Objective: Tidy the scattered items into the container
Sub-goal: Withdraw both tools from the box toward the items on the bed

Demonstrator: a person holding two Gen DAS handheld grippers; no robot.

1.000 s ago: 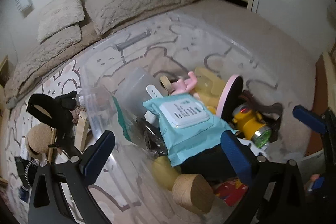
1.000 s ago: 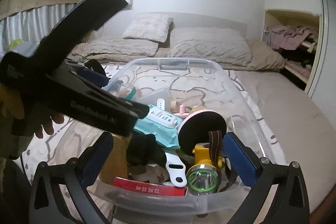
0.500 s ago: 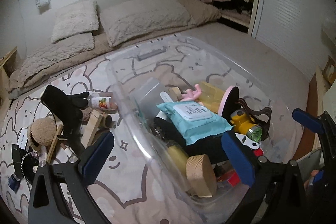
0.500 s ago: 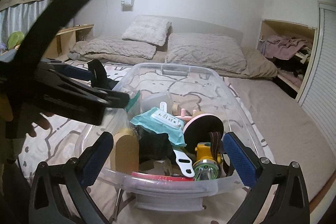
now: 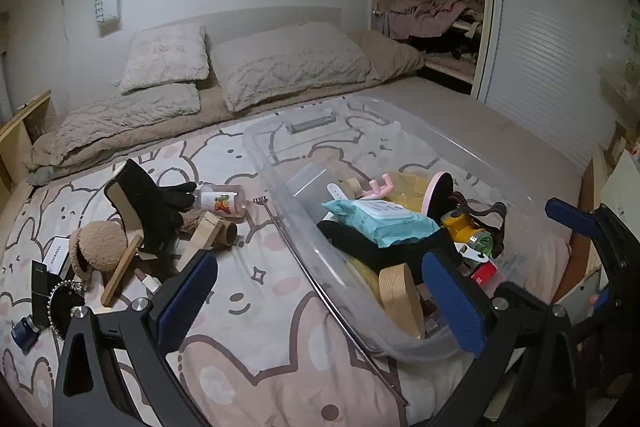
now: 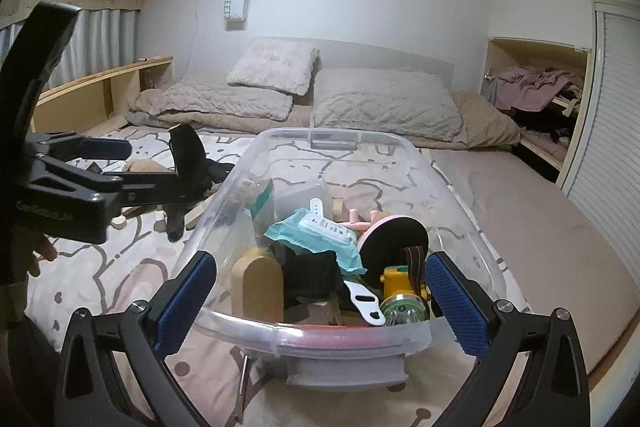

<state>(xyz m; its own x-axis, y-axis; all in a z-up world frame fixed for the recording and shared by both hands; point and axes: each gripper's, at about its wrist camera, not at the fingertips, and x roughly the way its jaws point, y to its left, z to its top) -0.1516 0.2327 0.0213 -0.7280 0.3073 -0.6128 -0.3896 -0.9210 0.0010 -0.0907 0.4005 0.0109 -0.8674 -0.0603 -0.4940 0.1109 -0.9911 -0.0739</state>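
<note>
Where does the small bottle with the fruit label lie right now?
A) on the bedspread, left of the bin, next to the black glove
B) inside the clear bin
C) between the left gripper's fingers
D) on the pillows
A: the bottle lies on its side on the bedspread, outside the bin, touching the black glove.

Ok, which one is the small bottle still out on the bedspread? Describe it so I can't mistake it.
Start at the clear plastic container on the bed and look just off its left wall, among the scattered items. The small bottle lies on its side there, touching the fingertips of a black glove. It alone is see-through, with a fruit-picture label; its neighbours are wooden blocks and a fuzzy tan hat.
</note>
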